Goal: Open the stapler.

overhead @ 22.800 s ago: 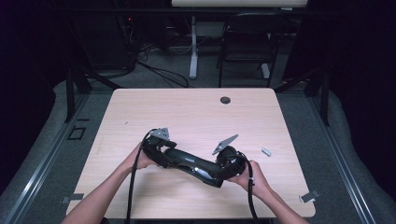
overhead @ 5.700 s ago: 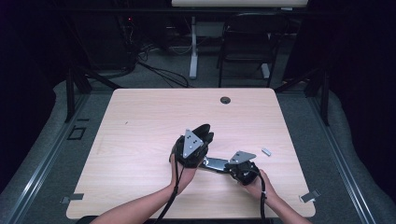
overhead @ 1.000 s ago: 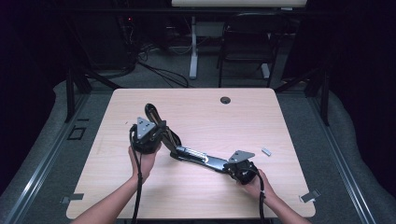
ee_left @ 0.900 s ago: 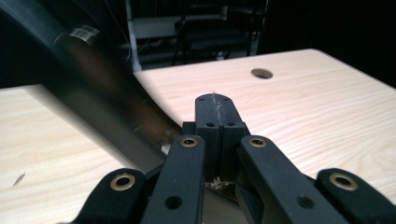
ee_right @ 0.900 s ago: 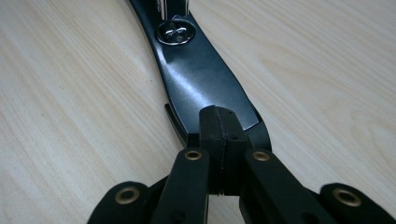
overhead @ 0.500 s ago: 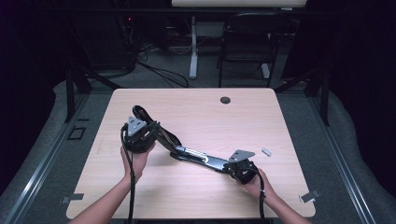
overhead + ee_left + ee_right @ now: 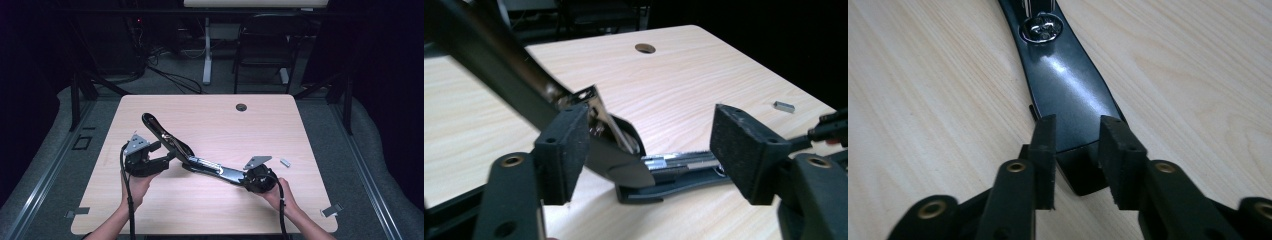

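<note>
Release seemed to be the step in hand. The left tongs (image 7: 649,145) had just been opening and stood spread wide, grasping nothing: the raised upper arm (image 7: 499,65) of the long-reach stapler (image 7: 210,167) slanted up past the outside of one pad, possibly brushing it, while the stapler's base and silver staple channel lay on the table beyond the gap between the pads. The right tongs (image 7: 1078,145) had also just been opening; their pads flanked the near tail of the stapler's base with that tail between them, and they appeared eased off rather than clenched.

The stapler lay on the wooden table (image 7: 210,210) between the two tongs, its tail at the right pair and its hinged arm tilted up just beyond the left pair.

Judging from this, the stapler was already opened, and the next move would call for drawing each pair straight back off it without nudging the raised arm, which looked free to drop.

A small grey metal piece (image 7: 285,162) lay just past the right tongs, apart from the stapler. Farther off, a round cable hole (image 7: 241,107) sat near the table's far edge, with a chair (image 7: 265,40) beyond it. Nothing stood in the way of withdrawal.
</note>
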`<state>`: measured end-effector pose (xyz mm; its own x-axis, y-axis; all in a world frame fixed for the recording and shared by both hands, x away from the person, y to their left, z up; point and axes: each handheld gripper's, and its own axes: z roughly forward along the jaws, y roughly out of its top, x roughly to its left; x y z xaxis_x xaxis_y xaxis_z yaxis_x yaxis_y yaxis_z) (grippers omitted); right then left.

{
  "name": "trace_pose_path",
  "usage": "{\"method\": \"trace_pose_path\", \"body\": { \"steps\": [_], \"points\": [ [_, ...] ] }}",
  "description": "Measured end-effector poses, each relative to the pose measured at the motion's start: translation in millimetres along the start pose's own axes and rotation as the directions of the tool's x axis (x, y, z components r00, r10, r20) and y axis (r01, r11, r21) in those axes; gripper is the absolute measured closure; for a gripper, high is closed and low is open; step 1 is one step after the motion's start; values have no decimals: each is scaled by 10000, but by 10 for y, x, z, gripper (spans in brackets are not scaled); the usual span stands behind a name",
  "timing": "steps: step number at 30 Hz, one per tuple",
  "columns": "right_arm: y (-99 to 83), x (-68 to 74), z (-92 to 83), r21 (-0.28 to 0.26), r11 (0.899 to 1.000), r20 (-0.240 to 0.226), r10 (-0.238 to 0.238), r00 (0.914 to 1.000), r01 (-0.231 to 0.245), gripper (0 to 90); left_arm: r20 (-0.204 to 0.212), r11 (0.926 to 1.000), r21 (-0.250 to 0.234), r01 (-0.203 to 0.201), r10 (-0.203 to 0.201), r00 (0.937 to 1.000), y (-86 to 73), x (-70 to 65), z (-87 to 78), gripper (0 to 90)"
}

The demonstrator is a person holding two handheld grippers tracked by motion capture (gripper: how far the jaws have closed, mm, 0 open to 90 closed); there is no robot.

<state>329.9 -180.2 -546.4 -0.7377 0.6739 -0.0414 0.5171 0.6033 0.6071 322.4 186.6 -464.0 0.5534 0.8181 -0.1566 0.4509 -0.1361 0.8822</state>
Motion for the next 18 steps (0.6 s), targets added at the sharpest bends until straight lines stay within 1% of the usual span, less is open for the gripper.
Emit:
{"method": "trace_pose_path", "body": {
  "steps": [2,4,5,6,8,9,11,12,14,15,17,18],
  "points": [
    [33,-39,-59,-3,9998,-164,202,9997,-203,614,-70,9998,58,195,-195,9998,-21,37,-40,285],
    [54,-82,-103,153,9994,-451,318,9985,-311,532,-177,9990,144,429,-426,9989,-47,84,-69,252],
    [63,-110,-117,272,9991,-580,336,9978,-321,487,-233,9979,278,582,-575,9981,-66,121,-77,232],
    [70,-142,-135,380,9988,-730,349,9967,-322,458,-315,9971,316,694,-684,9972,-77,143,-77,208],
    [79,-189,-175,510,9983,-777,308,9965,-269,403,-386,9943,489,945,-926,9950,-91,206,-71,181],
    [81,-208,-185,504,9983,-803,339,9962,-299,381,-441,9928,453,1108,-1089,9931,-96,238,-62,170],
    [92,-264,-210,655,9977,-697,229,9973,-183,310,-538,9922,452,1165,-1140,9920,-100,273,-50,157],
    [94,-295,-225,799,9965,-733,323,9968,-264,306,-582,9919,475,1176,-1148,9917,-101,281,-45,153],
    [92,-333,-249,1045,9942,-574,320,9978,-259,292,-572,9905,632,1219,-1184,9913,-103,308,-30,140],
    [89,-348,-258,1004,9946,-498,297,9983,-246,289,-662,9897,631,1288,-1247,9900,-108,324,-16,126],
    [88,-407,-296,1069,9939,-49,270,9996,-263,255,-706,9885,717,1328,-1277,9893,-114,359,0,105],
    [86,-426,-305,1018,9941,66,379,9993,-384,248,-716,9866,753,1446,-1393,9877,-118,382,17,93]
  ]
}}
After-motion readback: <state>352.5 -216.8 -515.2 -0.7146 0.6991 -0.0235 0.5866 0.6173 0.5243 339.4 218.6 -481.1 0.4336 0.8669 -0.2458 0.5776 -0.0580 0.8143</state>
